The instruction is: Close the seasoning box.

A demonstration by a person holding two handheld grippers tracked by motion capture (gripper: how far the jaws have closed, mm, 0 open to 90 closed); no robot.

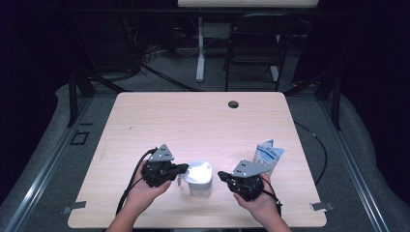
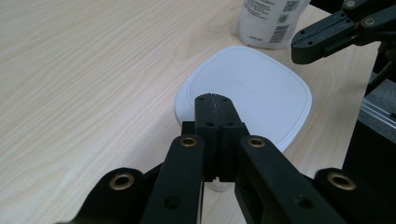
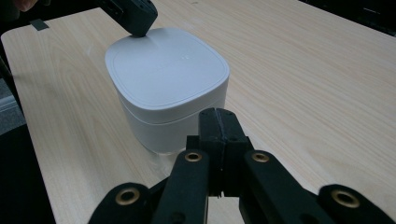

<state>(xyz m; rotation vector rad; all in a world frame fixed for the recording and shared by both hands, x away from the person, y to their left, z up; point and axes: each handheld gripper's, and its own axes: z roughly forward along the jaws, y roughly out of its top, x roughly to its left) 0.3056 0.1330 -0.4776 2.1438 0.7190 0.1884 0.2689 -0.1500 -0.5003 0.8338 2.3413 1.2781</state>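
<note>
Pale wood-grain table (image 1: 193, 121). White lidded container (image 1: 199, 178), rounded-square, lid on, contents hidden, near the front edge between both grippers. White refill pouch (image 1: 267, 157), upright, behind the right hand. Left gripper (image 1: 183, 168), jaws closed and empty, tip over the lid. Right gripper (image 1: 221, 175), jaws closed and empty, just beside the container.

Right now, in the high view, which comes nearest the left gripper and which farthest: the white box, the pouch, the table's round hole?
From the left gripper:
1. White box, right beside its tip.
2. Pouch, farther right, behind the right gripper.
3. Round hole, near the table's far edge.
</note>
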